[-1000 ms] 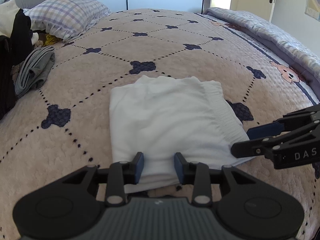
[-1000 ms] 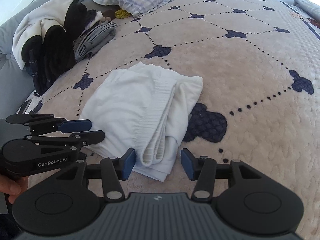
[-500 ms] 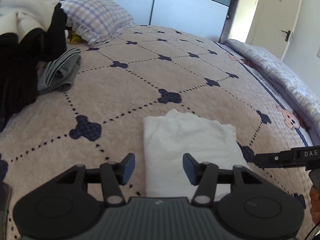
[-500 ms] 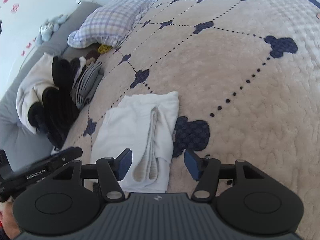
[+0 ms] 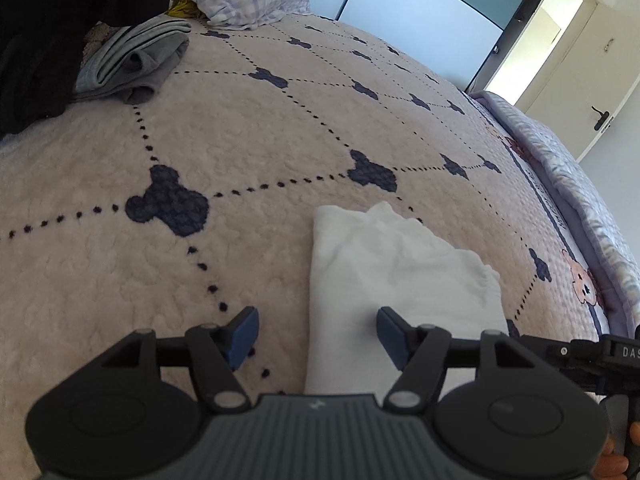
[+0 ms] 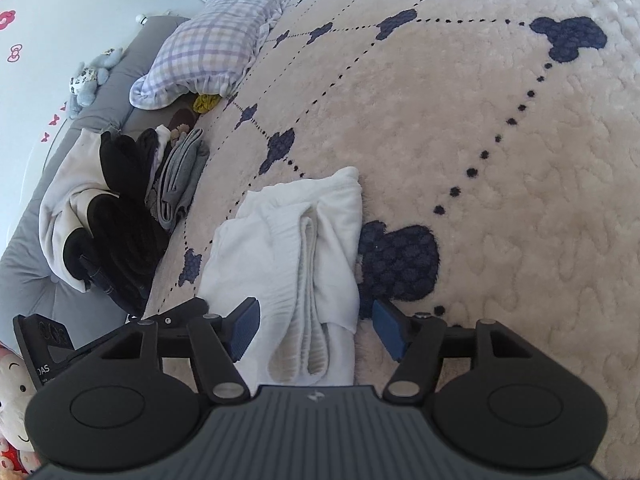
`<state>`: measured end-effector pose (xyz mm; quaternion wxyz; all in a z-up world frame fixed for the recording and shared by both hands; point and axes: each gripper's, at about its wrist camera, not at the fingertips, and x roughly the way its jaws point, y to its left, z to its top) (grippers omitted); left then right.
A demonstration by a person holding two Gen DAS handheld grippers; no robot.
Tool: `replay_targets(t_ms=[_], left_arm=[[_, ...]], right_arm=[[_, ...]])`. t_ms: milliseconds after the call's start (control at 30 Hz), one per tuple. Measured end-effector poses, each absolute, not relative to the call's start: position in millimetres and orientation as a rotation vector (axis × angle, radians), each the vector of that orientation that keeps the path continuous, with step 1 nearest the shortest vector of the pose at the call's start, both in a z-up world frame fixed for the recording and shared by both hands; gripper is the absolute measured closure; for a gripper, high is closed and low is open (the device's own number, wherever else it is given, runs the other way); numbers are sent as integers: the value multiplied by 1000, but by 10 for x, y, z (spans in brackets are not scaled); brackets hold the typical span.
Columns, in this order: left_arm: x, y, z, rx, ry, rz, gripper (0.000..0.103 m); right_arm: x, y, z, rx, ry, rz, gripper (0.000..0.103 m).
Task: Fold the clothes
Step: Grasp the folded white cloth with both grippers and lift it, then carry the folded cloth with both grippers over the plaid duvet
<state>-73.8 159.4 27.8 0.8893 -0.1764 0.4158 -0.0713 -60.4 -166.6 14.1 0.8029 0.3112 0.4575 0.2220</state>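
Readable writing is limited to the letters "DAS", printed in white on the black body of the right gripper (image 5: 576,354) as seen at the right edge of the left wrist view, and again on the left gripper (image 6: 188,312) at the left edge of the right wrist view.

From left to right across the right wrist view are shown: a grey padded headboard (image 6: 24,256); a heap of black and cream garments (image 6: 100,208); a folded grey ribbed garment (image 6: 180,180); a plaid pillow (image 6: 208,48) in lilac and cream; and the white garment (image 6: 296,248), folded to a thick rectangle with a gathered elastic band exposed along its near edge.

The white garment (image 5: 384,280) lies flat on the bed cover (image 5: 240,128), a plush cream quilt marked with navy dotted lines and navy mouse-head patches.

The left gripper (image 5: 316,332) is held with jaws apart and opening; one blue pad is over the garment's left part and the other over bare quilt, with no pressure seen. The right gripper (image 6: 316,328) is likewise apart and opening, the garment's near end lying between its pads (image 6: 244,328) without being pinched.
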Motion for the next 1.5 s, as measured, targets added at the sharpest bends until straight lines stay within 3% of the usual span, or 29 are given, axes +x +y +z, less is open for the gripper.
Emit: replay_targets(t_ms=[133, 300, 367, 400, 467, 633, 1133, 1500], left_arm=[[-714, 1573, 241, -396, 851, -174, 37], [-695, 1493, 201, -408, 847, -184, 57], [-693, 1456, 205, -414, 846, -186, 75], [-692, 1437, 208, -417, 845, -187, 78], [-690, 1399, 245, -396, 848, -177, 85], [-731, 1266, 415, -327, 829, -163, 88], [-776, 733, 1004, -395, 705, -306, 89], [-795, -772, 1508, -284, 612, -535, 89]], right_arm=[[-592, -1630, 110, 669, 972, 492, 34], [-595, -1474, 77, 591, 926, 496, 34], [-607, -1370, 113, 506, 908, 493, 46], [-616, -1330, 133, 465, 905, 486, 62], [-627, -1296, 163, 419, 889, 482, 69], [-711, -1240, 321, 315, 830, 469, 79], [-914, -1877, 988, 290, 602, 374, 82], [-1318, -3170, 1504, 259, 419, 236, 82]])
